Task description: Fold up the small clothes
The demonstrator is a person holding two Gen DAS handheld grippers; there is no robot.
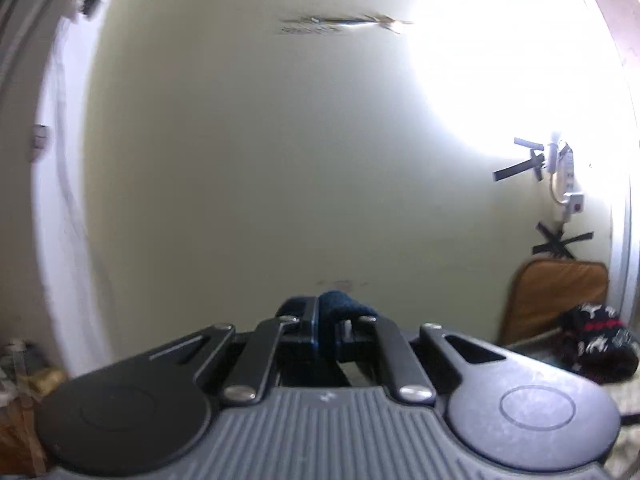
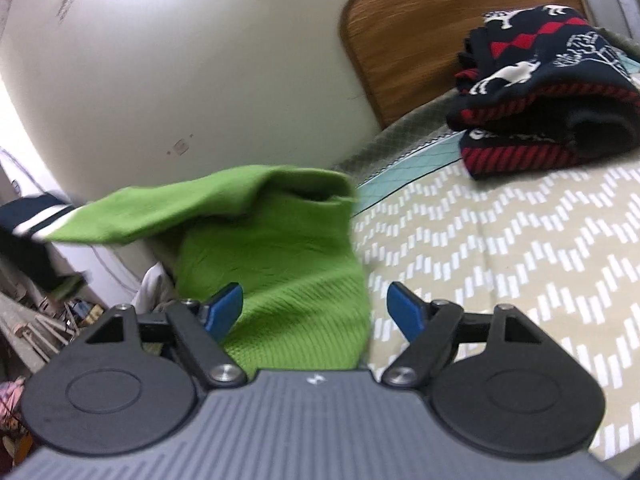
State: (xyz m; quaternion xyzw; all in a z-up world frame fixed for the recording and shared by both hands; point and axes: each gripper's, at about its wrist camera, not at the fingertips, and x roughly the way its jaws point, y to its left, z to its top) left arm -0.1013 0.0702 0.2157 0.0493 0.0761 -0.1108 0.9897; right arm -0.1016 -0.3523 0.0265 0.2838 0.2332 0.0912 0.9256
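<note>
A small green knit garment [image 2: 280, 248] lies on the patterned bedcover [image 2: 500, 248]. One part of it is lifted and stretched to the left, ending in a navy cuff with white stripes [image 2: 36, 220]. My right gripper [image 2: 316, 314] is open, its blue pads [image 2: 406, 316] standing either side of the garment's near end without pressing on it. My left gripper [image 1: 328, 328] is raised toward the wall and shut on a fold of dark blue knit cloth [image 1: 340, 306]. The rest of that cloth is hidden below the gripper.
A folded navy sweater with red and white patterns [image 2: 540, 92] rests at the far right of the bed. A brown mat [image 2: 440, 32] leans on the pale wall [image 1: 280, 160] behind it. Clutter [image 2: 48, 320] sits off the bed's left side.
</note>
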